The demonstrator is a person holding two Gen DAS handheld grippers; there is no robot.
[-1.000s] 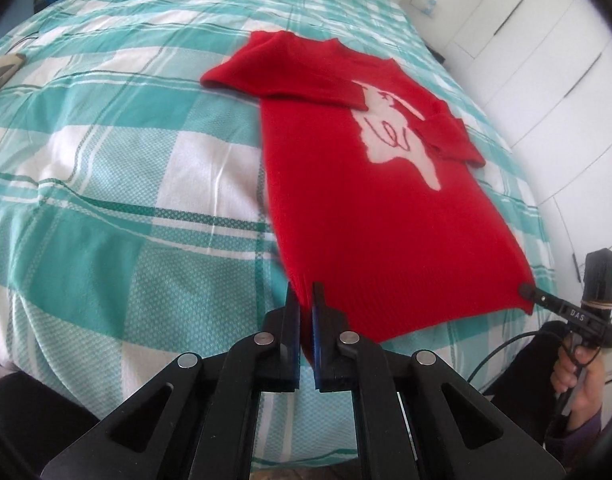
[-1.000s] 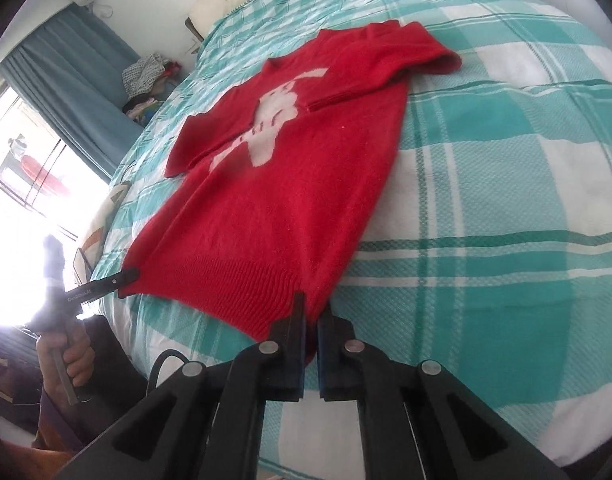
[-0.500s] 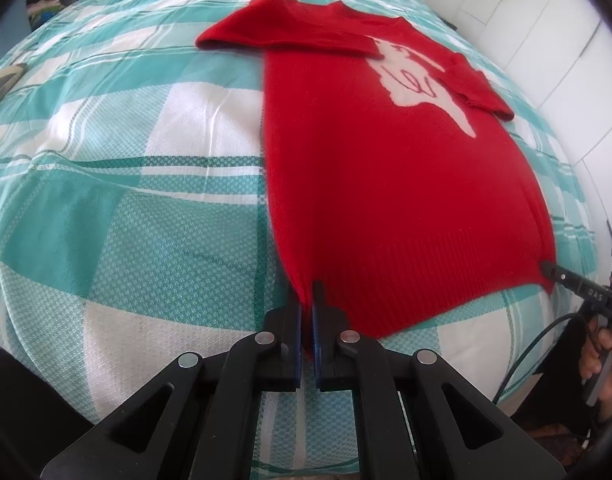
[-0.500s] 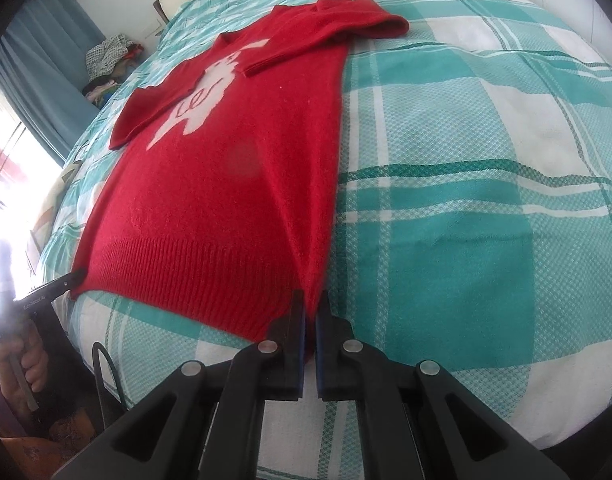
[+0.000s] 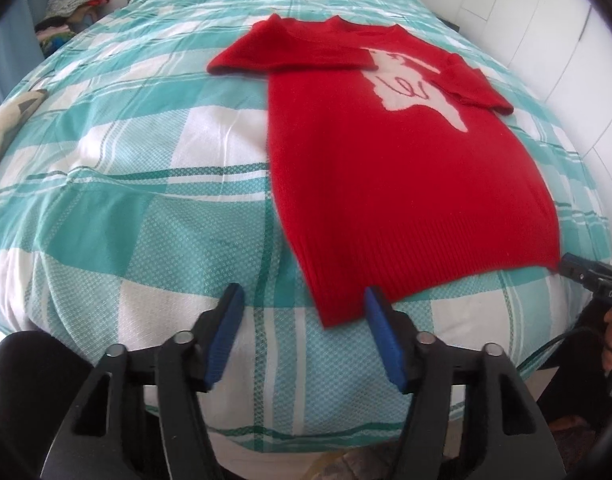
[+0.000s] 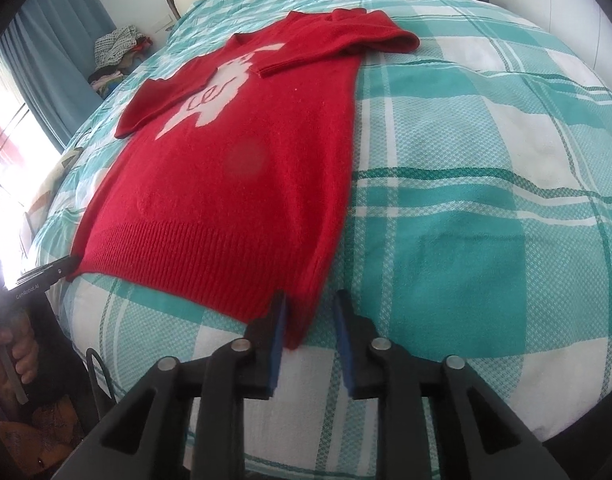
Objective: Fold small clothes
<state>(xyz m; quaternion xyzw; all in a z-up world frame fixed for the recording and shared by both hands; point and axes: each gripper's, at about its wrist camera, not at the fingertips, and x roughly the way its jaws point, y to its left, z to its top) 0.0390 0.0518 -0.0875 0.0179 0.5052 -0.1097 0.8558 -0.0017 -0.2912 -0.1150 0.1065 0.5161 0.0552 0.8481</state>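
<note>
**Both grippers let go of the sweater hem**

Half a second ago each gripper was pinched tight on a bottom corner of the red sweater; now both have spread their fingers and the hem lies free on the bed.

Nearest to me, the left gripper (image 5: 302,312) hangs just off the foot of the bed, jaws wide apart, the sweater's left hem corner lying loose between its blue pads (image 5: 379,328) and gripped by neither. The right gripper (image 6: 309,316) is parted less widely, with the other hem corner touching its inner pad but unclamped. Both are held low and level, pointing up the bed along the garment's side edges, which I judge is how they were pulling the body straight before releasing.

Further up, the red sweater (image 5: 385,168) lies flat and face up on the teal checked bedspread (image 5: 126,160), ribbed hem toward the foot, white motif (image 5: 409,88) on the chest. Both sleeves are already folded in across the front. Smoothing seems done; a lengthwise fold looks next.

Beyond, clothes are heaped by the curtain (image 6: 118,52).
</note>
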